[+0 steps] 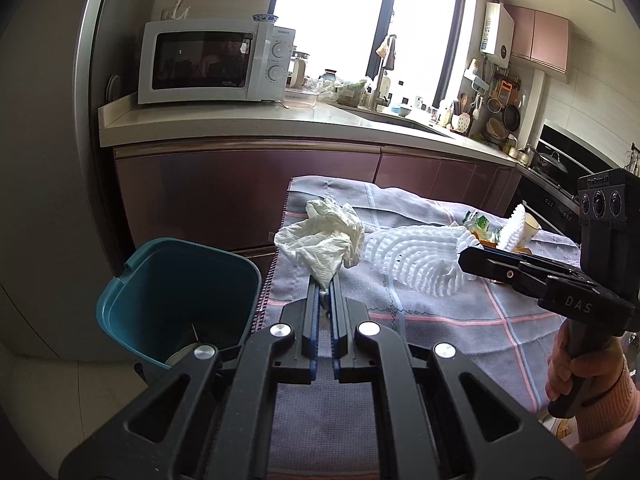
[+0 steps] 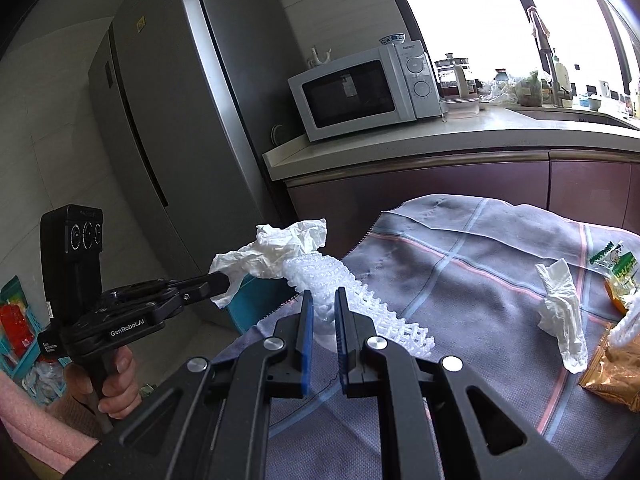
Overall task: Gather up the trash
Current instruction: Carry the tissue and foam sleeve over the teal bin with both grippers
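From your left wrist camera, your left gripper (image 1: 326, 286) has its jaws clamped on a crumpled white tissue (image 1: 320, 240), which stands up from the fingertips above the left edge of the checked grey cloth (image 1: 440, 340) covering the table. Just left of that edge, and lower, stands the teal bin (image 1: 176, 300), open at the top, with some scrap lying at its bottom. To the right your right gripper (image 1: 466, 256) reaches in from the side, its black fingers closed on the white foam fruit net (image 1: 416, 260), which hangs just beside the tissue. Behind the net, snack wrappers (image 1: 482, 226) and a cup (image 1: 530, 226) lie on the far part of the cloth. A white microwave (image 1: 216, 62) sits on the counter beyond.

From your right wrist camera, your right gripper (image 2: 322, 298) is pinched on the foam fruit net (image 2: 360, 300), whose mesh trails over the cloth (image 2: 480, 280) to the right of the fingers. Your left gripper (image 2: 226, 280) comes in from the left, its jaws together on the crumpled tissue (image 2: 276, 256), held off the cloth's left edge and touching the net's far end. Your hand (image 2: 116, 384) grips its handle. A second twisted tissue (image 2: 560, 316) lies on the cloth to the right, near a green wrapper (image 2: 618, 268) and a brown packet (image 2: 616, 372).
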The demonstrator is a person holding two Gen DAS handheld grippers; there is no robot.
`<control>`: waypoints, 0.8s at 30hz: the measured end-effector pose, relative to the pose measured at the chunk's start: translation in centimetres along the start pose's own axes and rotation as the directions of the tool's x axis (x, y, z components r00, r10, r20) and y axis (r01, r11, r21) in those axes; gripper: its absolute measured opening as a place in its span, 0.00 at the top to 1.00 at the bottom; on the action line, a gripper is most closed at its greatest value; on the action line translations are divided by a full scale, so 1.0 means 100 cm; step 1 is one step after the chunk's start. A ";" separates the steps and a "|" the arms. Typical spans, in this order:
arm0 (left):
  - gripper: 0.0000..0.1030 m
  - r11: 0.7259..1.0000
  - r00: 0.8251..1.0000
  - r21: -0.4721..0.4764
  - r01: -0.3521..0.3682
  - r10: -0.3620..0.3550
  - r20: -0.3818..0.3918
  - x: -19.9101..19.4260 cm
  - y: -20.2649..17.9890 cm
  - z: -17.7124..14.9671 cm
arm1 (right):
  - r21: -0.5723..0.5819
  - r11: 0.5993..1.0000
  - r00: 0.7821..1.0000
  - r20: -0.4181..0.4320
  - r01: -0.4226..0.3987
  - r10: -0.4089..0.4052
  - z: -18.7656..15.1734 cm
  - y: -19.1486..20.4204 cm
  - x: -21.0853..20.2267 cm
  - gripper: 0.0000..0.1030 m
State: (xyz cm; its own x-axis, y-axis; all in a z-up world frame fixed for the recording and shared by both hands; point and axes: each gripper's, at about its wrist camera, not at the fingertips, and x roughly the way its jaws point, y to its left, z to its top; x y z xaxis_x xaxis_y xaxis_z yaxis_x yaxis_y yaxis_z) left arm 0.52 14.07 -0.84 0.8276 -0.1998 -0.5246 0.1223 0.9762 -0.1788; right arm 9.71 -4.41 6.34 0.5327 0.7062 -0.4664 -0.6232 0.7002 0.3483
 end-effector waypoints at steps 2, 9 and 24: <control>0.95 1.000 1.000 -0.008 -0.016 0.016 0.000 -0.002 0.007 -0.001 | -0.012 1.000 1.000 -0.011 -0.012 0.012 0.003 0.004 0.009 0.91; 0.95 0.997 0.998 -0.039 -0.063 0.063 -0.012 -0.002 0.030 -0.006 | -0.054 0.998 0.998 -0.052 -0.042 0.040 0.010 0.018 0.038 0.91; 0.95 0.985 0.990 -0.100 -0.137 0.135 -0.030 0.001 0.068 -0.011 | -0.126 0.989 0.992 -0.110 -0.076 0.063 0.023 0.040 0.080 0.91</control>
State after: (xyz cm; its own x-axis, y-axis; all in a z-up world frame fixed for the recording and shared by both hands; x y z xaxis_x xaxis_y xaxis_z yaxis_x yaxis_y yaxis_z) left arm 0.89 20.55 -3.01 0.8198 -0.0689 -0.5685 -0.0477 0.9811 -0.1877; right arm 12.79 4.25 5.90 0.4266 0.7328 -0.5301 -0.7293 0.6254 0.2775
